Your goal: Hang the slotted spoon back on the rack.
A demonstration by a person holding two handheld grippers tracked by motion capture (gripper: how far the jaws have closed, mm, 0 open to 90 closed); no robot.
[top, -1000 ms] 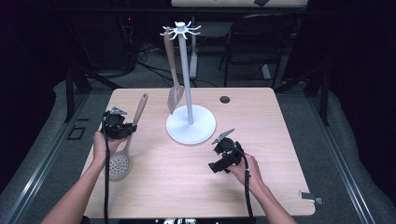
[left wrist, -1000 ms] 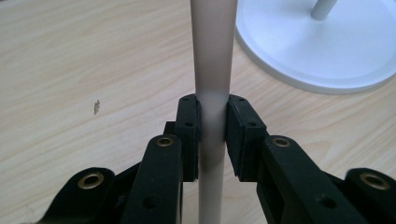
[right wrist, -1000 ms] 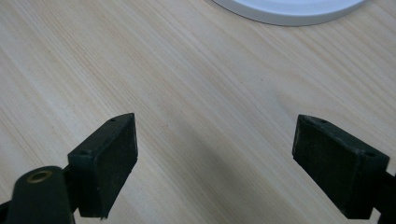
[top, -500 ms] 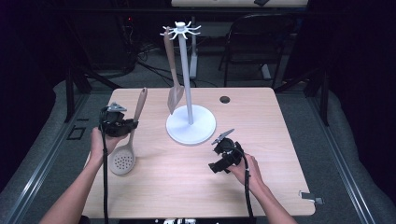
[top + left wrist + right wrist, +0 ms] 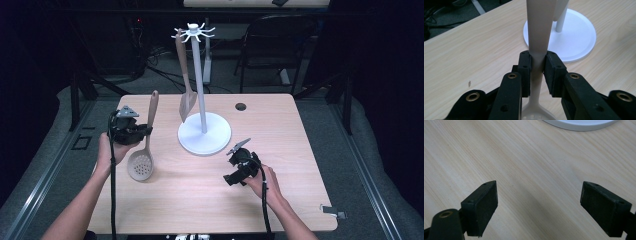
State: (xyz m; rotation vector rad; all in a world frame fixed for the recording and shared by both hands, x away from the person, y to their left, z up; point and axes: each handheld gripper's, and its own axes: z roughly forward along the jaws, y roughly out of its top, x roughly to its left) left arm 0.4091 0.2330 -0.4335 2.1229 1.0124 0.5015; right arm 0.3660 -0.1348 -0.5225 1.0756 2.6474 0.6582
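Observation:
My left gripper (image 5: pixel 144 131) (image 5: pixel 538 62) is shut on the handle of a beige slotted spoon (image 5: pixel 140 164) (image 5: pixel 539 30) over the left part of the table. The handle points up and away, and the perforated head hangs low near the tabletop. Just to its right stands a white utensil stand (image 5: pixel 204 134) (image 5: pixel 574 37) with hooks at its top. A beige spatula (image 5: pixel 185 85) hangs from one hook, blade down. My right gripper (image 5: pixel 239 166) (image 5: pixel 539 195) is open over bare wood, right of and nearer than the stand's base (image 5: pixel 579 123), with nothing between its jaws.
The wooden table (image 5: pixel 300 165) has a small dark hole (image 5: pixel 241 106) at its back right. A small metal clip (image 5: pixel 332 210) sits at its front right edge. A dark chair (image 5: pixel 272 45) and cables lie beyond the far edge.
The left gripper has carried the spoon to the right, toward the stand, and the spoon's head has risen and swung closer in. The right gripper has stayed put.

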